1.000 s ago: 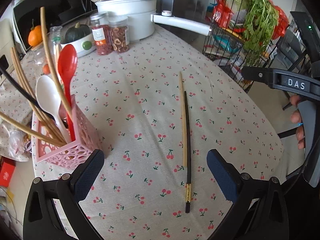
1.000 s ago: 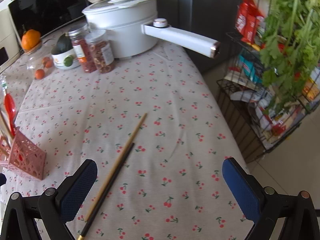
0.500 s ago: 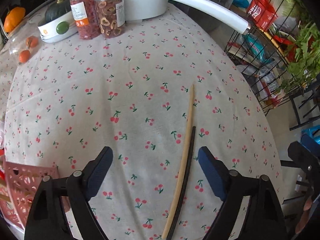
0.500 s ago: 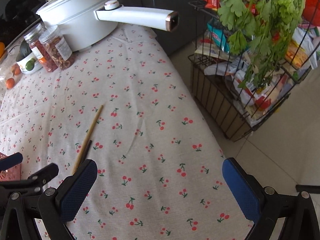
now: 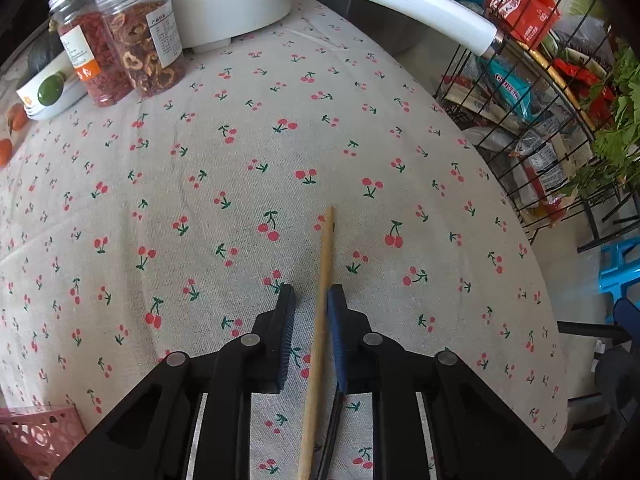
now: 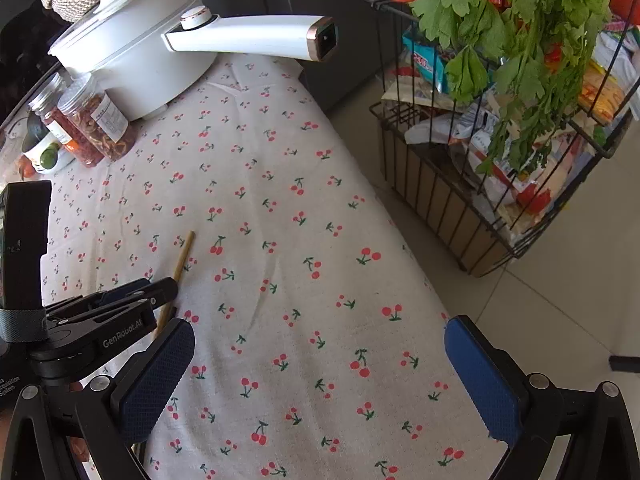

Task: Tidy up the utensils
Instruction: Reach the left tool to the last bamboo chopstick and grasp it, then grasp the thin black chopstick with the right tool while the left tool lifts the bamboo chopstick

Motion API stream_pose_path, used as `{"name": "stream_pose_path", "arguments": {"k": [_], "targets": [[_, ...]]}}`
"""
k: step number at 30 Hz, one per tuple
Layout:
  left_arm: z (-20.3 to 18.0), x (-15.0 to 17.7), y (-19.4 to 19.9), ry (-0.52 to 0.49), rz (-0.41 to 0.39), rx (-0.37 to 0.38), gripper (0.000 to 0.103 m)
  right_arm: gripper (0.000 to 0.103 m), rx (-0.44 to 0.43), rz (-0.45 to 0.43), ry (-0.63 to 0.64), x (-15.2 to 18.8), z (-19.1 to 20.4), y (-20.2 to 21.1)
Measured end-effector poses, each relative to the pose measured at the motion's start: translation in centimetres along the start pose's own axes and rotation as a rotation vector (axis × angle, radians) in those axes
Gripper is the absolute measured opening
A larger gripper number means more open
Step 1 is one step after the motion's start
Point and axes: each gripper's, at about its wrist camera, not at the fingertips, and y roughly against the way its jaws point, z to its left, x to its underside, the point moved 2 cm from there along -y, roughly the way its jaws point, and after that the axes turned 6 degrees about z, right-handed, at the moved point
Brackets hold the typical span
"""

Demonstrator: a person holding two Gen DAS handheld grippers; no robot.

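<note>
A wooden chopstick (image 5: 325,264) lies on the cherry-print tablecloth, and a black chopstick (image 5: 329,436) lies beside it, mostly hidden under my right finger. My left gripper (image 5: 311,300) straddles both, its jaws nearly closed around them with a small gap on the left side. The wooden chopstick also shows in the right wrist view (image 6: 182,258), running under the left gripper (image 6: 132,294). My right gripper (image 6: 320,364) is wide open and empty above the cloth. A corner of the pink utensil basket (image 5: 36,436) shows at lower left.
A white pot (image 6: 132,56) with a long handle (image 5: 384,4) stands at the back. Two jars of dried food (image 5: 132,52) stand left of it. A wire rack (image 6: 500,152) with greens and packets stands off the table's right edge.
My left gripper has moved down over the two chopsticks and its jaws have closed in around them. My right gripper has drifted right and stayed open.
</note>
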Motion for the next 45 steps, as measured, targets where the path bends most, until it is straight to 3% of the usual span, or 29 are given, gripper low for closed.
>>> {"name": "stream_pose_path", "arguments": {"k": [2, 9, 27, 33, 36, 38, 45], "targets": [[0.1, 0.2, 0.0, -0.028, 0.003, -0.027, 0.006, 0.103, -0.003, 0.004, -0.001, -0.1, 0.0, -0.2], [3.0, 3.1, 1.2, -0.009, 0.019, 0.0, 0.006, 0.103, -0.006, 0.029, 0.011, 0.1, 0.7, -0.8], [8.3, 14.4, 12.9, -0.015, -0.176, 0.096, 0.006, 0.103, -0.015, 0.16, 0.096, 1.5, 6.6, -4.4], [9.9, 16.6, 14.9, 0.009, -0.222, 0.125, 0.006, 0.102, -0.055, 0.235, 0.141, 2.4, 9.5, -7.3], [10.7, 17.4, 15.0, 0.021, -0.224, 0.129, 0.006, 0.096, -0.069, 0.267, 0.152, 3.1, 10.6, -8.5], [11.3, 17.8, 15.0, 0.03, -0.219, 0.135, 0.006, 0.093, -0.061, 0.287, 0.157, 3.5, 11.2, -9.3], [12.5, 18.9, 16.3, 0.038, -0.255, 0.145, 0.006, 0.089, 0.085, 0.24, 0.244, 4.5, 13.4, -9.7]]}}
